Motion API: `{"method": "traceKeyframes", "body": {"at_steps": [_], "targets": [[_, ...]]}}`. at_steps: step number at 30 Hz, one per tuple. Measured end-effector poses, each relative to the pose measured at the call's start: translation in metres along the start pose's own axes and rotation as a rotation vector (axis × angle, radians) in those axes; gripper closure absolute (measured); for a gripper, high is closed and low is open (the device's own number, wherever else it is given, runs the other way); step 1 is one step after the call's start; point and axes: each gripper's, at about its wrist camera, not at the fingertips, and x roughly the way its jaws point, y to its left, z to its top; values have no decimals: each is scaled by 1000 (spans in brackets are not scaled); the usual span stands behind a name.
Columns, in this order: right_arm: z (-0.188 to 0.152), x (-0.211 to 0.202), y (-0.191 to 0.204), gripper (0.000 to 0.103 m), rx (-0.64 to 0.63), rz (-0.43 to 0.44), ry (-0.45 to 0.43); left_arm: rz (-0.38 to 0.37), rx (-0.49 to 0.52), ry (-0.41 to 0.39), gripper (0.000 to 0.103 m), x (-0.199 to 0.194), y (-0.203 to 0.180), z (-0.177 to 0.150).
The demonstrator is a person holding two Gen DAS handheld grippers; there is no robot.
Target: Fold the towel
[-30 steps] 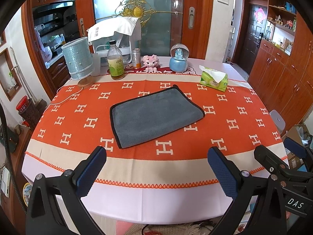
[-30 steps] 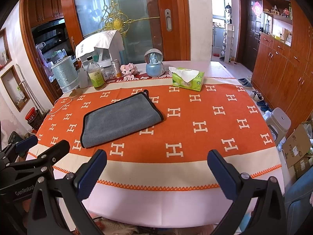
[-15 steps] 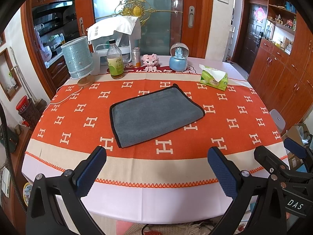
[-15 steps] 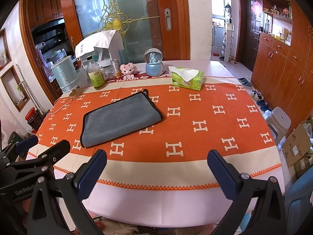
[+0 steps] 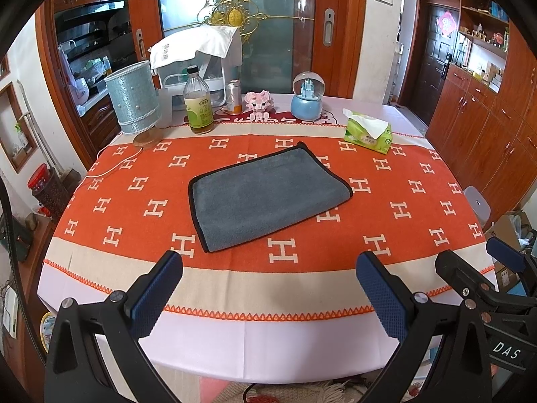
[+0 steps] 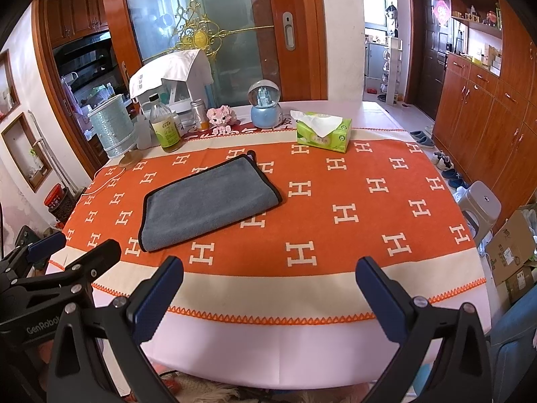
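A grey towel (image 5: 265, 194) with a black hem lies flat on the orange patterned tablecloth (image 5: 386, 208), near the table's middle; it also shows in the right wrist view (image 6: 204, 201). My left gripper (image 5: 268, 288) is open and empty, held above the table's near edge, short of the towel. My right gripper (image 6: 268, 288) is open and empty, also at the near edge, to the right of the towel. The right gripper shows at the right edge of the left wrist view (image 5: 483, 268), and the left gripper at the left edge of the right wrist view (image 6: 70, 252).
At the table's far side stand a teal lamp (image 5: 134, 100), a bottle (image 5: 198, 104), a can (image 5: 234, 97), a pink toy (image 5: 257, 102), a snow globe (image 5: 307, 95) and a green tissue box (image 5: 368, 132). A stool (image 6: 480, 205) and cardboard boxes (image 6: 513, 248) are on the right.
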Motion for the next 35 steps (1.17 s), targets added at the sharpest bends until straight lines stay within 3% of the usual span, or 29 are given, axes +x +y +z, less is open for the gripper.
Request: {"method": "traceKeyframes", "body": {"at_steps": [35], "targets": [[0,3,2,0,3,2,7,0,1,5,1,0,0,3]]}}
